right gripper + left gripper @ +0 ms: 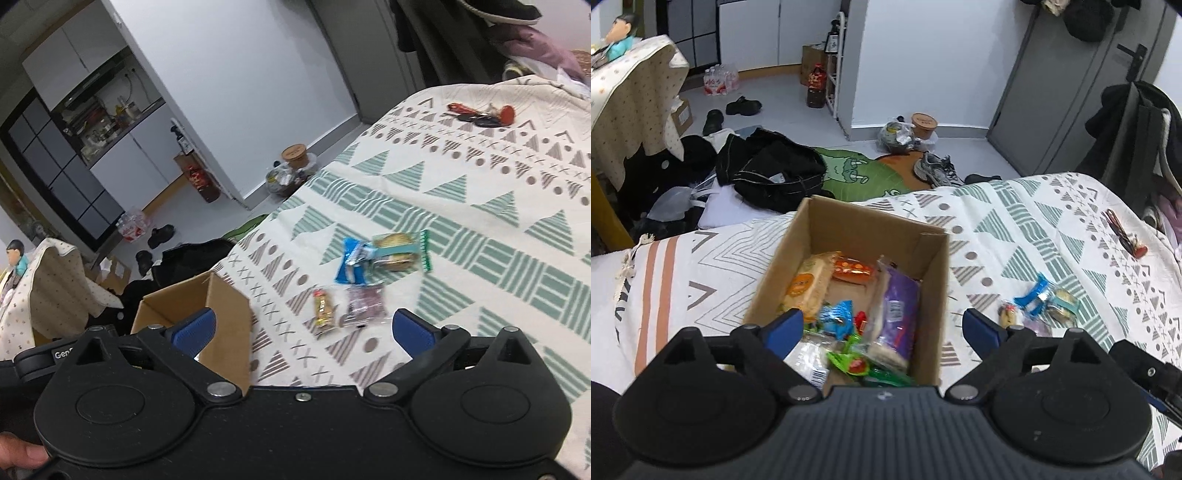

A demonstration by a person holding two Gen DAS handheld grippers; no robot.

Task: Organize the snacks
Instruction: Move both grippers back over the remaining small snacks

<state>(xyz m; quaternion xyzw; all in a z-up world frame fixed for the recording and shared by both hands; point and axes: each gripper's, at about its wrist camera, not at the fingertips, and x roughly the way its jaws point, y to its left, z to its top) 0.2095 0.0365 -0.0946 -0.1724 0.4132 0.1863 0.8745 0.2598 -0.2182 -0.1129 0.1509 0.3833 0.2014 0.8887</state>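
Observation:
An open cardboard box (820,225) sits on the patterned bedspread (1034,229) and holds several snacks: a yellow cracker pack (809,284), an orange pack (854,272), a purple pack (899,310), a blue candy (836,317) and green wrappers. My left gripper (886,326) hangs open above the box's near end, holding nothing. In the right wrist view the box (225,317) is at lower left. Loose on the bedspread (480,206) lie a blue wrapper (351,260), a green-edged biscuit pack (399,251), a small brown bar (324,312) and a dark purple packet (364,304). My right gripper (303,328) is open above them, empty.
Keys with a red tag (480,114) lie farther up the bed. Beyond the bed edge the floor holds dark clothes (775,173), shoes (934,168), a green mat (857,173) and bottles. A draped table (631,103) stands at left, a grey door (1071,81) at right.

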